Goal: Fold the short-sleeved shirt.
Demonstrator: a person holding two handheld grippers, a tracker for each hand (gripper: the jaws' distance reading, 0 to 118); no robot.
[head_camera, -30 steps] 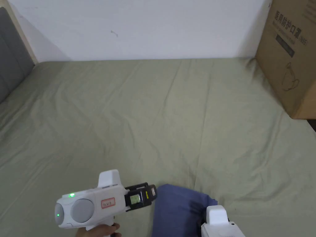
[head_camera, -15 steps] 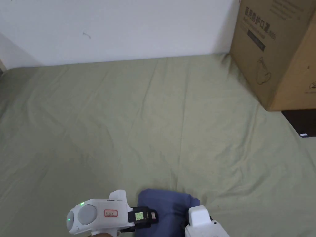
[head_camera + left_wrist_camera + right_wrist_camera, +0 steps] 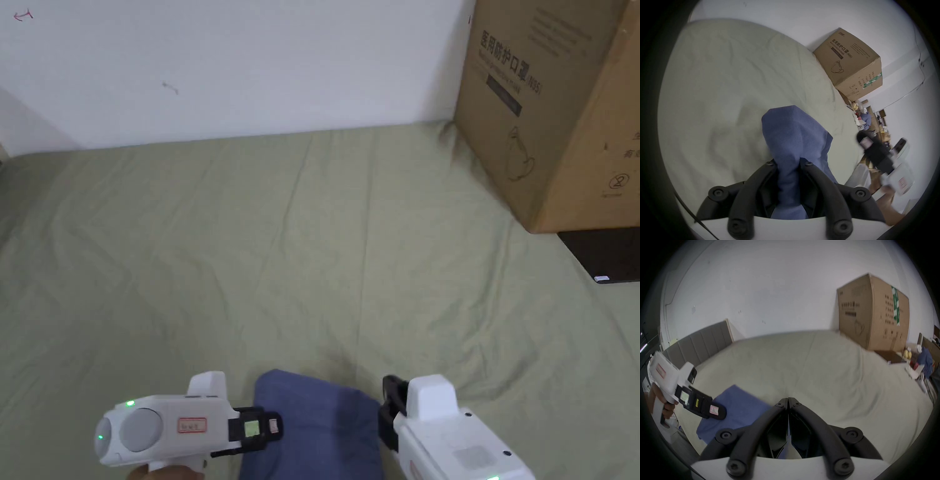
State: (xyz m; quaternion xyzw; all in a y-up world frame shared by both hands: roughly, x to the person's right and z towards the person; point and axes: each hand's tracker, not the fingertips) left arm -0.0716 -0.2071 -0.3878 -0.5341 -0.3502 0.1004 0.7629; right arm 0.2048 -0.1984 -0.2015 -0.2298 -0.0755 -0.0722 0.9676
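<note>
A blue shirt (image 3: 312, 425) lies bunched at the near edge of the olive-green bed (image 3: 300, 250). My left gripper (image 3: 275, 428) comes in from the left and is shut on it. In the left gripper view the blue shirt (image 3: 791, 133) runs up between both jaws of my left gripper (image 3: 788, 162). My right gripper (image 3: 390, 406) is just off the shirt's right edge. Seen from its own camera, my right gripper (image 3: 788, 400) has its jaws pressed together with nothing between them. The shirt (image 3: 740, 404) and the left gripper (image 3: 718, 412) sit to its left.
A large cardboard box (image 3: 550, 112) stands on the bed's far right corner against the white wall (image 3: 250, 62). A grey padded headboard (image 3: 696, 344) lines the left side. Beside the box is a dark floor strip (image 3: 600, 253). The wrinkled sheet stretches wide ahead.
The head camera has panned right. My right gripper has come forward beside the shirt's right edge, and its black jaws now show. The left gripper stays on the shirt's left side.
</note>
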